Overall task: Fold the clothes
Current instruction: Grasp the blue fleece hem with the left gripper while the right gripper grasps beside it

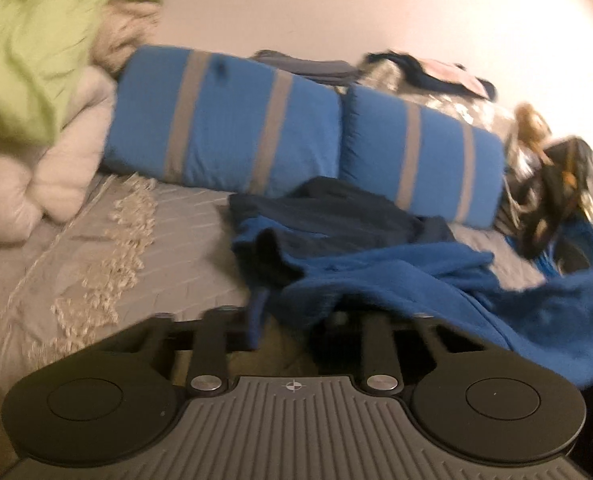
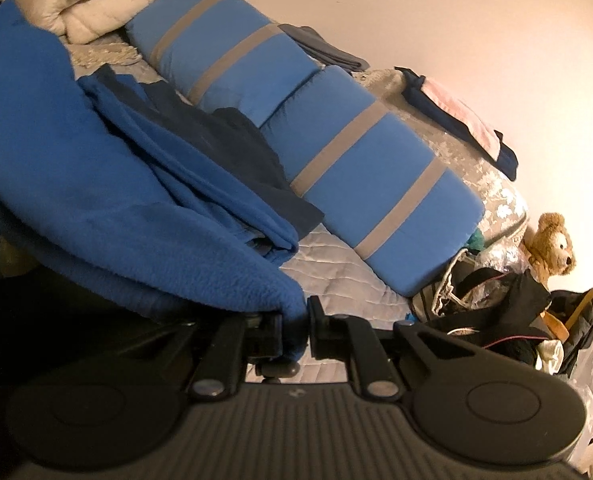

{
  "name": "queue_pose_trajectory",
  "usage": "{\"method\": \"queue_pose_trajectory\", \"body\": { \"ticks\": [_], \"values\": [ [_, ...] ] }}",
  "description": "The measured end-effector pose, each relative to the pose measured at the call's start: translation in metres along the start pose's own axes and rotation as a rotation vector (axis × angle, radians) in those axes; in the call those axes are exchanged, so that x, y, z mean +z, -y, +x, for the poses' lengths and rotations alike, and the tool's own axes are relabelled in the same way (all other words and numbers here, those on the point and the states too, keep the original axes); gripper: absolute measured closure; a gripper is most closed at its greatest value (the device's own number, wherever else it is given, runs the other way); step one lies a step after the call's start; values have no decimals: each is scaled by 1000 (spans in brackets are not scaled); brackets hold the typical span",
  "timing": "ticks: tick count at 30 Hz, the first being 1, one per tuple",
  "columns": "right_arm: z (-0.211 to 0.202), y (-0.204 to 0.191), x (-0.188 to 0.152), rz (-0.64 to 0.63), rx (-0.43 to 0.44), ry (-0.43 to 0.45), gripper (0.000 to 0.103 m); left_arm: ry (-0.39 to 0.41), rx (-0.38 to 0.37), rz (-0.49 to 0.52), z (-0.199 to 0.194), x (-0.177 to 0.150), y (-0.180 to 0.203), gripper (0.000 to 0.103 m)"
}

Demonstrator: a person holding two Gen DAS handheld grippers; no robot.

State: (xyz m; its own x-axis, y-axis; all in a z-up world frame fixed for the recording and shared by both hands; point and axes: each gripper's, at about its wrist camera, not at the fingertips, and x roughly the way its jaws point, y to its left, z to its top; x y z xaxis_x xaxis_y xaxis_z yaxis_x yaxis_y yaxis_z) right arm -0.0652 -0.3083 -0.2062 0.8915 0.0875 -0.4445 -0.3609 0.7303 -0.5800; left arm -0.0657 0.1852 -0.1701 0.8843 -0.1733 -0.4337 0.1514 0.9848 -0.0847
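A blue fleece garment (image 2: 96,184) with dark navy parts lies rumpled on the grey bedspread (image 2: 336,280). My right gripper (image 2: 296,328) is shut on a corner of the fleece and holds it lifted, so the cloth drapes up and left. In the left wrist view the same fleece (image 1: 436,280) spreads across the bed (image 1: 96,260) and covers my left gripper (image 1: 292,320). Its fingertips are hidden under the cloth, so I cannot tell whether it grips.
Two blue pillows with grey stripes (image 1: 224,120) (image 2: 376,184) lie along the wall. A green pillow (image 1: 36,48) and cream duvet (image 1: 56,168) sit far left. Folded clothes (image 2: 464,120) rest behind the pillows. A teddy bear (image 2: 552,248) and bags (image 2: 516,312) crowd the right.
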Motion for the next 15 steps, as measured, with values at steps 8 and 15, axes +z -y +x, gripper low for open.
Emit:
{"method": "queue_pose_trajectory", "body": {
  "ticks": [8,15],
  "values": [
    [-4,15,2,-20,-29,-7,85,0,97,288,-22,18,23,85],
    [-12,26,14,-140,-41,-3,78,-57,153,529,-26,29,39,85]
  ]
}}
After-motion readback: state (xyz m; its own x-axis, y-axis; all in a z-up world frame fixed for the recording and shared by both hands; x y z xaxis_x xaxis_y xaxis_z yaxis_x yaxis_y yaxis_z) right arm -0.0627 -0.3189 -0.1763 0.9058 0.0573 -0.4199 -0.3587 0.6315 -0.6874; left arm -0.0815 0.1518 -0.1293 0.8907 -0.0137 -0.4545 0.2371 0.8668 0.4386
